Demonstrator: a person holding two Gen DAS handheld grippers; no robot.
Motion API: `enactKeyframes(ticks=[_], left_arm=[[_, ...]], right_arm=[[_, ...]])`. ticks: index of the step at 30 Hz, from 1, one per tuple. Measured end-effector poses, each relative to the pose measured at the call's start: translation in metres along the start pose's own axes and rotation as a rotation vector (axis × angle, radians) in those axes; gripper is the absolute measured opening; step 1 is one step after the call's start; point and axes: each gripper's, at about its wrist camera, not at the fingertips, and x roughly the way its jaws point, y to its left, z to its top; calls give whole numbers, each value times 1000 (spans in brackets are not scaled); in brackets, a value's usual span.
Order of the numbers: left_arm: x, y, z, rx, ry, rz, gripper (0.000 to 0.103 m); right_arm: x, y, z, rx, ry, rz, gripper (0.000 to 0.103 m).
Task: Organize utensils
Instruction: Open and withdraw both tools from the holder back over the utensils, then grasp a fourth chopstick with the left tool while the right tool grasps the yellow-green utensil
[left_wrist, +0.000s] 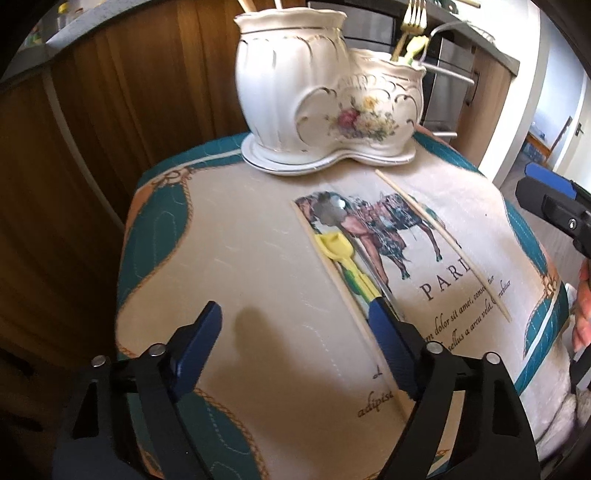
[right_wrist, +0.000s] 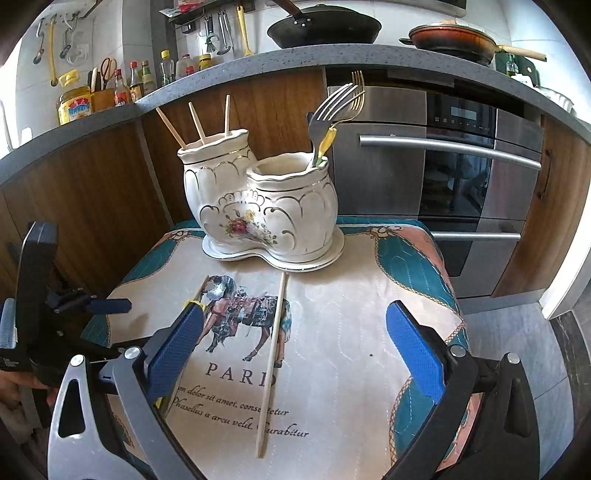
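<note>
A white floral two-pot ceramic holder (right_wrist: 262, 206) stands at the far end of a printed mat (right_wrist: 332, 332); it also shows in the left wrist view (left_wrist: 325, 92). Its taller pot holds three chopsticks (right_wrist: 199, 123), its lower pot forks (right_wrist: 340, 103). On the mat lie a loose chopstick (right_wrist: 271, 362), a second chopstick (left_wrist: 332, 273) and a yellow-handled spoon (left_wrist: 343, 243). My left gripper (left_wrist: 295, 325) is open, low over the mat, its right finger beside the spoon's handle. My right gripper (right_wrist: 295, 347) is open above the loose chopstick.
Wooden cabinet fronts (right_wrist: 92, 192) and a steel oven (right_wrist: 454, 177) stand behind the mat. A counter (right_wrist: 258, 59) above carries bottles and pans. Grey floor (right_wrist: 517, 350) lies to the right of the mat.
</note>
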Motion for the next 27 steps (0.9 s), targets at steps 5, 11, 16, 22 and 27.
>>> enactKeyframes(ticks=[5, 11, 16, 22, 27], left_arm=[[9, -12, 3, 19, 29, 17, 68], [16, -9, 9, 14, 37, -1, 50], [15, 4, 11, 15, 43, -11, 11], [11, 21, 7, 2, 31, -34, 7], [6, 35, 3, -33, 12, -54, 7]], right_arm=[[-1, -3, 0, 6, 0, 6, 98], [0, 1, -1, -3, 14, 15, 98], [7, 13, -4, -45, 57, 32, 98], [25, 38, -10, -101, 147, 68, 96], [38, 62, -11, -133, 219, 111, 68]])
